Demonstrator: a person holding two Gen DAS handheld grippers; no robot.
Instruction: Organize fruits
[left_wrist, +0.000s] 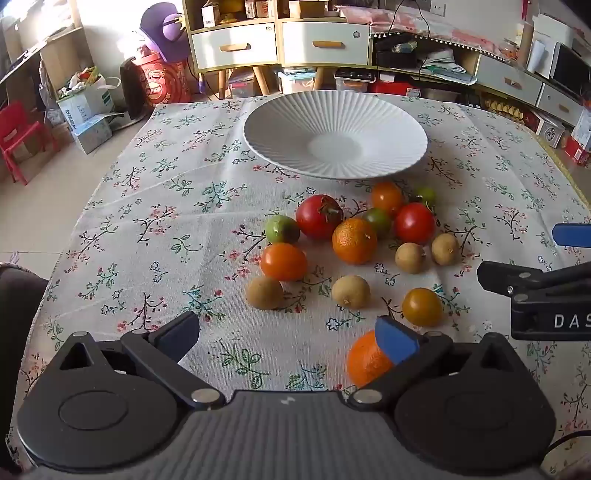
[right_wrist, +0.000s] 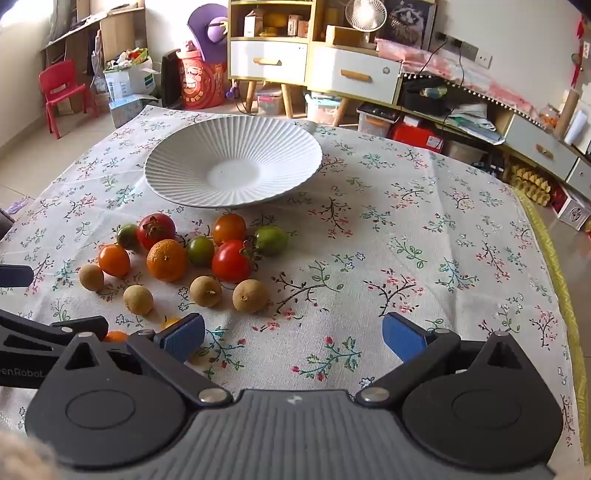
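A white ribbed plate (left_wrist: 280, 122) (right_wrist: 177, 173) sits on the far part of the floral tablecloth, with nothing in it. In front of it lies a loose pile of fruit: red tomatoes (left_wrist: 318, 218) (right_wrist: 231, 260), a mandarin (left_wrist: 354, 240) (right_wrist: 166, 259), orange and green tomatoes, and several brown longans (left_wrist: 350, 291) (right_wrist: 249, 295). My left gripper (left_wrist: 291, 332) hangs wide open just short of the pile; a second mandarin (left_wrist: 364, 363) lies half hidden behind its right pad. My right gripper (right_wrist: 293, 336) is wide open over bare cloth, right of the fruit. Neither holds anything.
The right gripper's black body (left_wrist: 535, 291) juts in at the left view's right edge. The left gripper's body (right_wrist: 48, 332) shows at the right view's left edge. Cabinets with drawers (right_wrist: 314, 66), boxes and a red chair (right_wrist: 62, 92) stand beyond the table.
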